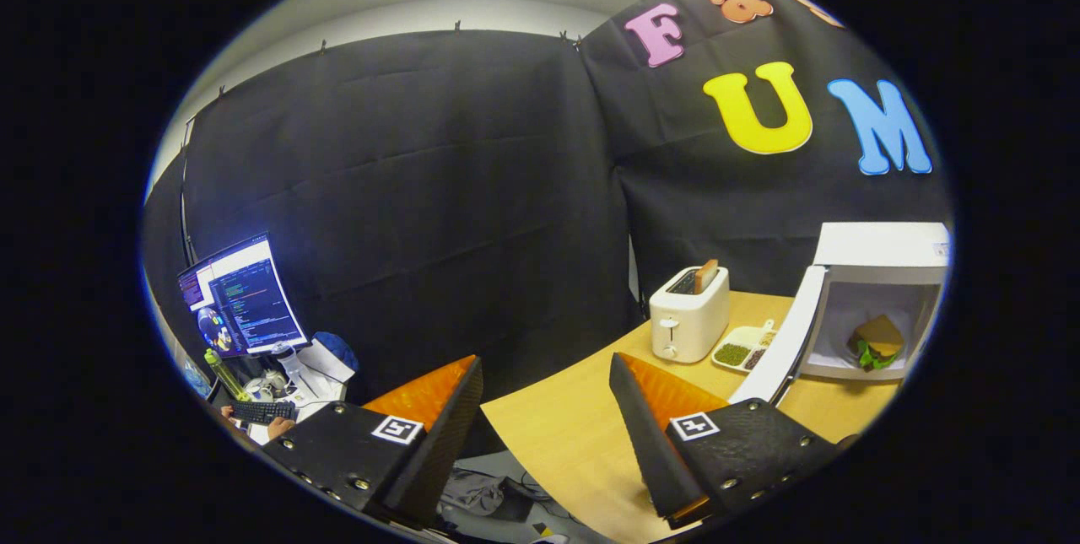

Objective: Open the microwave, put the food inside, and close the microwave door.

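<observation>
A white microwave [882, 245] stands on the wooden table [574, 434], far to the right of my fingers. Its door [780, 342] hangs wide open toward me. Inside the cavity lies the food, a sandwich [877, 342] with green leaves. My gripper [548, 375] is open, nothing between its fingers, and hovers over the table's left corner, well away from the microwave and its door.
A white toaster [688, 316] with a slice of bread in it stands left of the microwave door. A small divided dish [742, 350] lies between them. Beyond the table's edge on the left are a lit monitor [240, 295], a keyboard [261, 412] and a person's hand.
</observation>
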`<state>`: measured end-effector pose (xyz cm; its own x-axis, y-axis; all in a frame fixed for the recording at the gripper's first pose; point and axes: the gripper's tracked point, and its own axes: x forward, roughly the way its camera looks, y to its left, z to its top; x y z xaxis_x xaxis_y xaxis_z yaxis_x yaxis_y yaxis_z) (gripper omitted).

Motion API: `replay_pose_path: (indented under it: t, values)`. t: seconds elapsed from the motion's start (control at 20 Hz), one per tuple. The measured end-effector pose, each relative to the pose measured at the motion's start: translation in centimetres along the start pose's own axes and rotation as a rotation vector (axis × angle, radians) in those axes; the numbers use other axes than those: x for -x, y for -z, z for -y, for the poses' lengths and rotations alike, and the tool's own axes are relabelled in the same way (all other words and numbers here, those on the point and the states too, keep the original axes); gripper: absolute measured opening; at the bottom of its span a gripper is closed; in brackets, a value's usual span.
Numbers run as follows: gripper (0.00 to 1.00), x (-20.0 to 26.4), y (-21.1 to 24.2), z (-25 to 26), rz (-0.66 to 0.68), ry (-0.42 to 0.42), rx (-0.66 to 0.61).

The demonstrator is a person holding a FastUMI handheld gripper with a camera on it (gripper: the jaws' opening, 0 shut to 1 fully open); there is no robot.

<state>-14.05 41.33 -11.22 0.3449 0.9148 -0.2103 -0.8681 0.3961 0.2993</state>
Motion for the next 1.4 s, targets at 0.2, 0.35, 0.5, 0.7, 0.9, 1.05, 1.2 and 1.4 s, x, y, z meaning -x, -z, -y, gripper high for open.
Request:
replay_pose_path:
  t: [0.2, 0.35, 0.5, 0.7, 0.9, 1.05, 1.2, 1.4]
  values:
    - [0.48, -1.4, 4.1, 0.0, -0.08, 0.013, -0.011]
    - [0.28, -2.4, 7.2, 0.3, -0.146, 0.021, -0.035]
    - [0.02, -3.2, 9.8, 4.6, -0.185, 0.182, -0.017]
    - [0.01, -3.3, 12.2, 7.4, -0.236, 0.265, -0.017]
    - [0.01, -2.8, 12.5, 8.3, -0.248, 0.286, -0.036]
    - [0.01, -2.1, 12.5, 8.6, -0.255, 0.293, -0.012]
    - [0.01, -1.1, 12.7, 9.0, -0.262, 0.291, -0.022]
    - [0.0, 0.9, 12.9, 10.0, -0.275, 0.307, -0.016]
